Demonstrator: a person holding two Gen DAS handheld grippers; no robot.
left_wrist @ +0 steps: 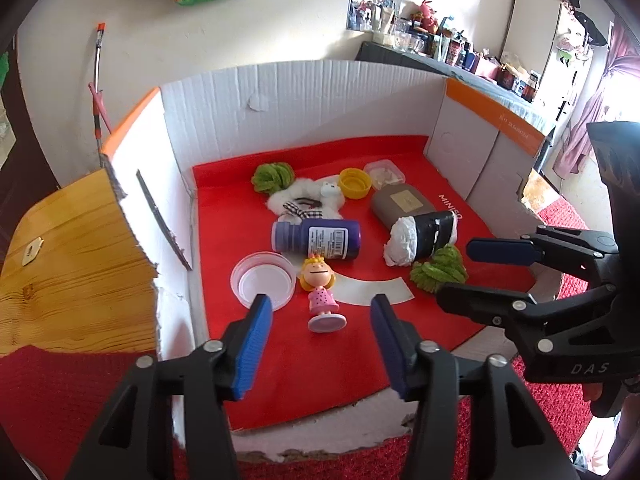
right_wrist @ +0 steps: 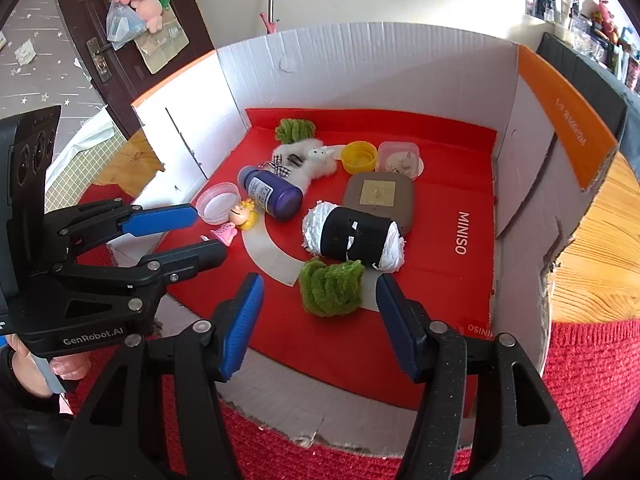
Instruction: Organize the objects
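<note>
Jaws of your left hand-held gripper (left_wrist: 320, 314) stand parted and empty in the left wrist view, the doll figurine (left_wrist: 320, 288) lying between them at 12 o'clock inside the cardboard box (left_wrist: 304, 96). Right wrist view: your right hand-held gripper (right_wrist: 320, 294) is likewise parted and empty, a green fuzzy tuft (right_wrist: 330, 286) lying between its pads untouched.

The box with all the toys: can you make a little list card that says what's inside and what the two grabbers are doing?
container: white cardboard box, red floor
toys: doll, white plush
other items: purple bottle, yellow cap, two green fuzzy pieces, black-and-white roll
left gripper: open, holding nothing
right gripper: open, holding nothing
</note>
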